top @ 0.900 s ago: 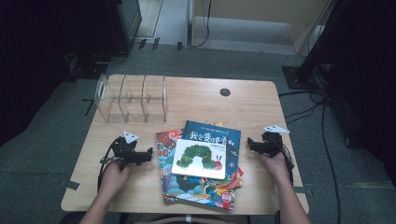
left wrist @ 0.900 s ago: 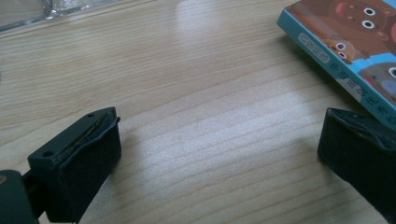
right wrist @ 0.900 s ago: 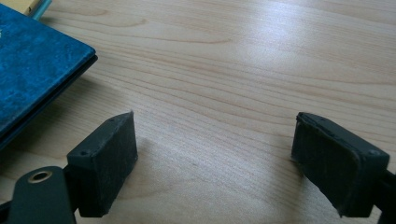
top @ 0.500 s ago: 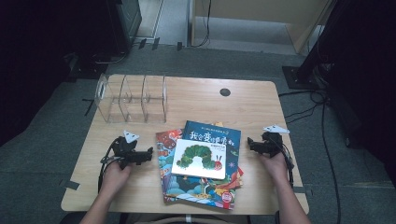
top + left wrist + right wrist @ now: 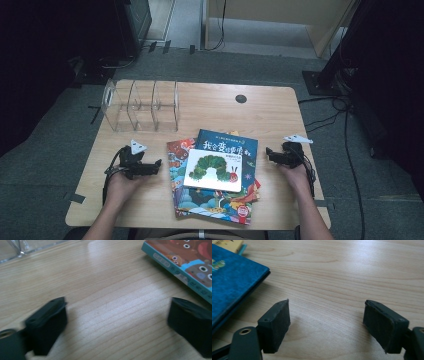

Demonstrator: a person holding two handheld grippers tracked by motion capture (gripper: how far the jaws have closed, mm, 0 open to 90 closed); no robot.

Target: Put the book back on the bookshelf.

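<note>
The left gripper [image 5: 159, 164] is held spread beside the stack of books [image 5: 216, 180]; nothing is pinched. The right gripper [image 5: 269, 152] is likewise spread over bare table [image 5: 210, 107].

– Where can I move my left gripper [image 5: 156, 165]?
– Bare table [image 5: 215, 107] lies between its jaws; the stack of books [image 5: 216, 177] blocks the way just beside it, and the clear plastic organizer [image 5: 141, 105] stands farther off.
– And my right gripper [image 5: 270, 152]?
– Open wood under it, the blue book [image 5: 229, 282] close at one side.
</note>
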